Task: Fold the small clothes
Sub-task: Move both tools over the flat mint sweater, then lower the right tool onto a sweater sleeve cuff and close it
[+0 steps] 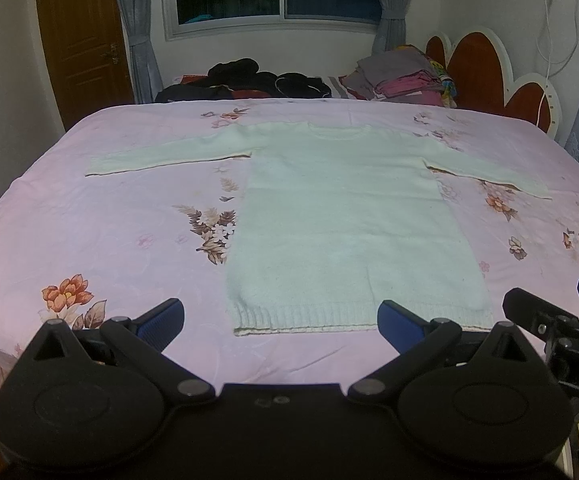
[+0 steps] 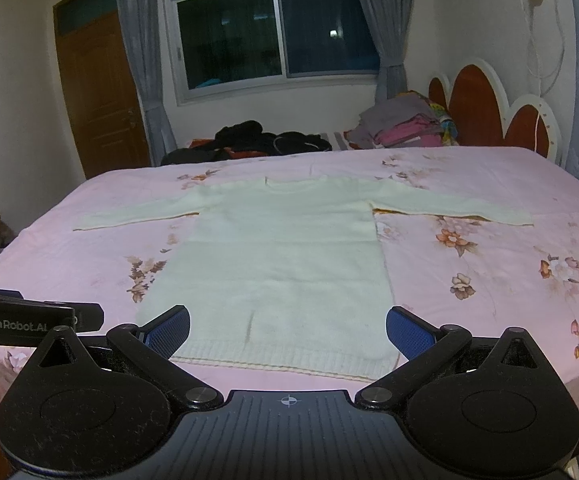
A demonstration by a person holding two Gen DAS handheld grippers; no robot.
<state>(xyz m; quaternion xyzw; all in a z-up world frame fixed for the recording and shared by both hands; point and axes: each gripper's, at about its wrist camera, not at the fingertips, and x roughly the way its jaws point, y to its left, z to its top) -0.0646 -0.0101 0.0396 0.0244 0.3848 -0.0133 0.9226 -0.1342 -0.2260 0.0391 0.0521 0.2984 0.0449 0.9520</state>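
- The white sweater [image 1: 349, 216] lies flat on the pink floral bed sheet [image 1: 109, 216], filling the centre of both frames, sleeves spread toward the left and right edges and the ribbed hem [image 1: 353, 318] nearest the bottom; spread like this, every edge is reachable for a first fold.
- My left hand-held gripper [image 1: 281, 322] hangs at the bottom of its frame with jaws spread wide, holding nothing; its blue pads sit just short of the hem.
- My right hand-held gripper [image 2: 288, 330] is likewise wide open and empty, its pads bracketing the hem at the bottom centre of the right wrist view.
- I judge folding has not begun: both tools wait at the near edge, likely to pick a corner or sleeve.
- A stack of folded clothes [image 1: 401, 80] and a dark pile [image 1: 249, 80] sit at the upper middle, well apart from the sweater.
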